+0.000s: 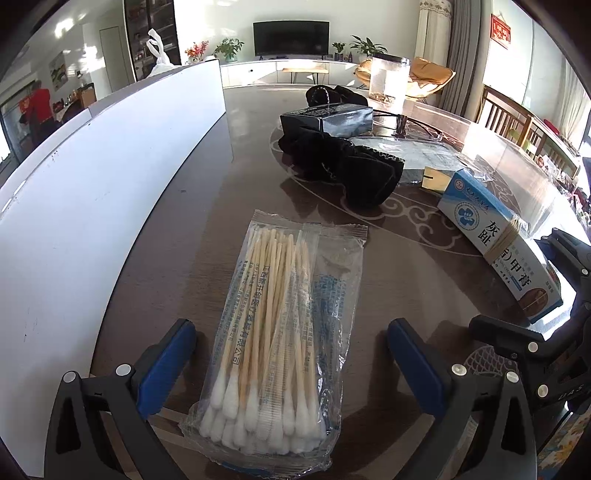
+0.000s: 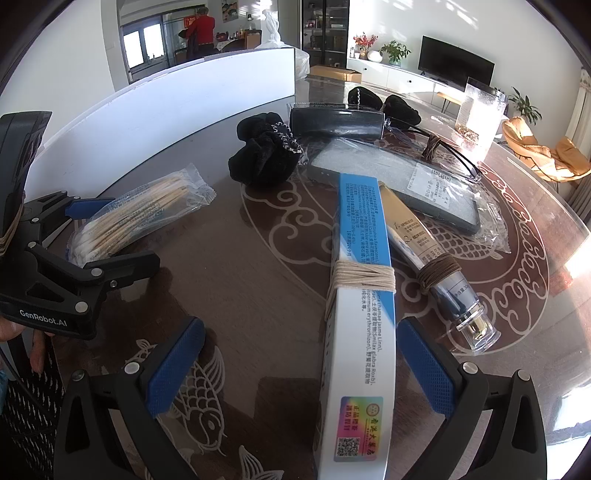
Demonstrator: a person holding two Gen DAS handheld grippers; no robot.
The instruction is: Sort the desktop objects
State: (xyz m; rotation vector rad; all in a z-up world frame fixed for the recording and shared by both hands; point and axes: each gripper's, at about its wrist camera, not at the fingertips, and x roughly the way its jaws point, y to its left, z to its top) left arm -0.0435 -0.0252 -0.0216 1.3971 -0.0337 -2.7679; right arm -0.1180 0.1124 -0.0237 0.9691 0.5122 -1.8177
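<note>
Swab packet (image 1: 275,343) between open left tongs (image 1: 291,363), box (image 2: 360,332) between right tongs (image 2: 301,365).

Beyond the tabletop's far edge, a dark television (image 1: 290,38) stands on a low white cabinet (image 1: 288,70) between potted plants (image 1: 229,48), with a person in red (image 2: 202,27) in a far doorway.

Sunlight fell across a dark table (image 2: 229,280) patterned with pale scrolls and fish. At twelve o'clock in the left wrist view a black television (image 1: 290,38) stood on a low white cabinet (image 1: 258,72), potted plants (image 1: 229,49) beside it. Wooden chairs (image 1: 517,122) lined two o'clock.
</note>
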